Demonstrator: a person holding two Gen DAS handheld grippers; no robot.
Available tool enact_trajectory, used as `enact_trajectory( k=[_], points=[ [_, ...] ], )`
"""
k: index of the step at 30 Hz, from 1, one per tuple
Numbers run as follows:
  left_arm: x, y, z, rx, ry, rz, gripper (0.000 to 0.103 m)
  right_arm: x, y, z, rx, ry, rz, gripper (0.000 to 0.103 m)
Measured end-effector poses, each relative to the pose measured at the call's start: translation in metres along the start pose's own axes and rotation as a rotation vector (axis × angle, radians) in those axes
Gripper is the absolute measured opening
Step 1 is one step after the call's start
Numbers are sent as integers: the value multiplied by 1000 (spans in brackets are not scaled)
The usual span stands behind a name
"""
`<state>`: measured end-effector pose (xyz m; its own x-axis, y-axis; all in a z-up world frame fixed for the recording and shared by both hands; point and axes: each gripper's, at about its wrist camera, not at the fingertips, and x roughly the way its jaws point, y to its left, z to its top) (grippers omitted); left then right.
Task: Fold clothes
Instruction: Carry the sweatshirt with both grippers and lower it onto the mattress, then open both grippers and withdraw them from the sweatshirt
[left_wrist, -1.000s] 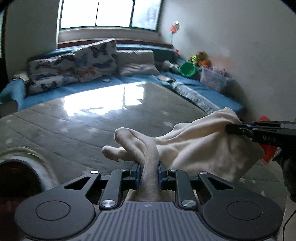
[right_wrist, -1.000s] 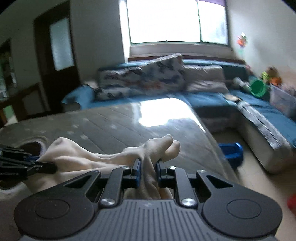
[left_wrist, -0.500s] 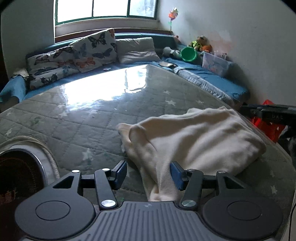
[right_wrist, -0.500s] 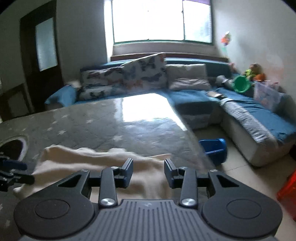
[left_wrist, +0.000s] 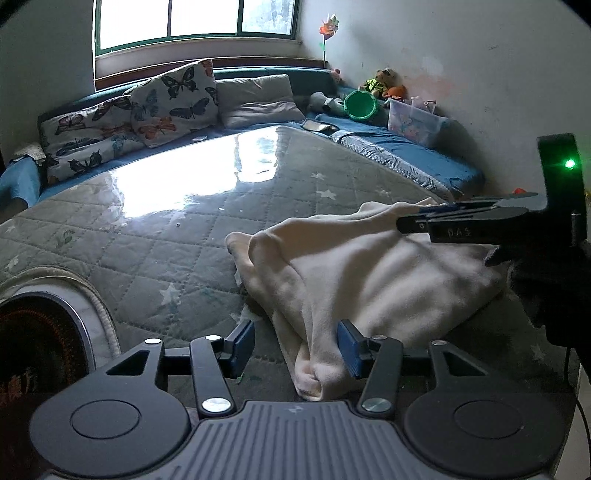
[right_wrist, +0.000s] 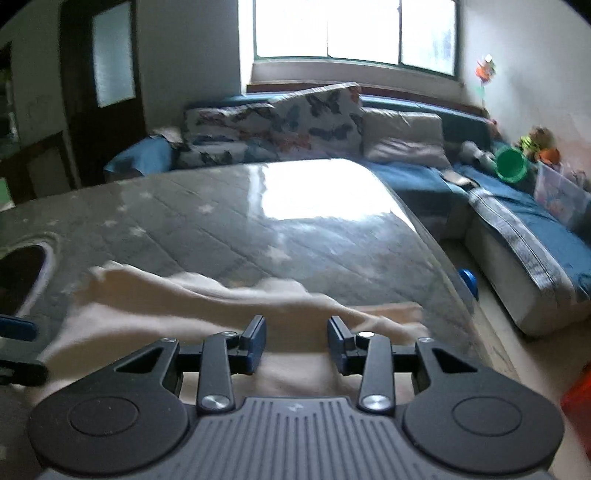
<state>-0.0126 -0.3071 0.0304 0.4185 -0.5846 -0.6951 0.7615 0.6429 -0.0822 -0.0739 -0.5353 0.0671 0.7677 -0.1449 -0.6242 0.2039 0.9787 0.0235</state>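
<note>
A cream fleece garment (left_wrist: 369, 273) lies folded on the grey quilted table (left_wrist: 177, 236). My left gripper (left_wrist: 297, 349) is open; a folded end of the cloth lies between its jaws, not pinched. My right gripper (right_wrist: 297, 341) is open just above the garment (right_wrist: 207, 306), which looks blurred in that view. The right gripper also shows from the side in the left wrist view (left_wrist: 417, 219), over the garment's far right corner.
A round opening (left_wrist: 33, 350) with a padded rim sits in the table at the left. A blue sofa (left_wrist: 406, 155) with butterfly cushions (left_wrist: 162, 103) wraps the far side. A green bucket (left_wrist: 360, 105), a plastic box (left_wrist: 417, 123) and toys stand at the right wall.
Both grippers let go of the garment and opened; it dropped flat onto the table. The right gripper has since swung in over the garment's right corner.
</note>
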Motion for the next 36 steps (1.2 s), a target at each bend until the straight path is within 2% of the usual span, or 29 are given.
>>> enact_trajectory(
  k=[7, 14, 19, 26, 33, 36],
  points=[
    [-5, 1, -4, 2, -3, -11, 54, 17, 52, 11, -80, 11, 112, 37],
    [-6, 3, -7, -4, 0, -25, 54, 40, 85, 21, -126, 13, 116, 38],
    [-5, 7, -8, -17, 3, -28, 54, 21, 85, 23, -130, -26, 144, 38],
    [-9, 12, -8, -26, -4, -25, 55, -10, 87, 5, -207, -51, 136, 38],
    [-23, 22, -14, -42, -10, 11, 56, -7, 101, -11, -225, -39, 152, 38],
    [-33, 32, -18, -62, -16, 40, 57, -12, 104, -11, -221, -60, 156, 38]
  ],
)
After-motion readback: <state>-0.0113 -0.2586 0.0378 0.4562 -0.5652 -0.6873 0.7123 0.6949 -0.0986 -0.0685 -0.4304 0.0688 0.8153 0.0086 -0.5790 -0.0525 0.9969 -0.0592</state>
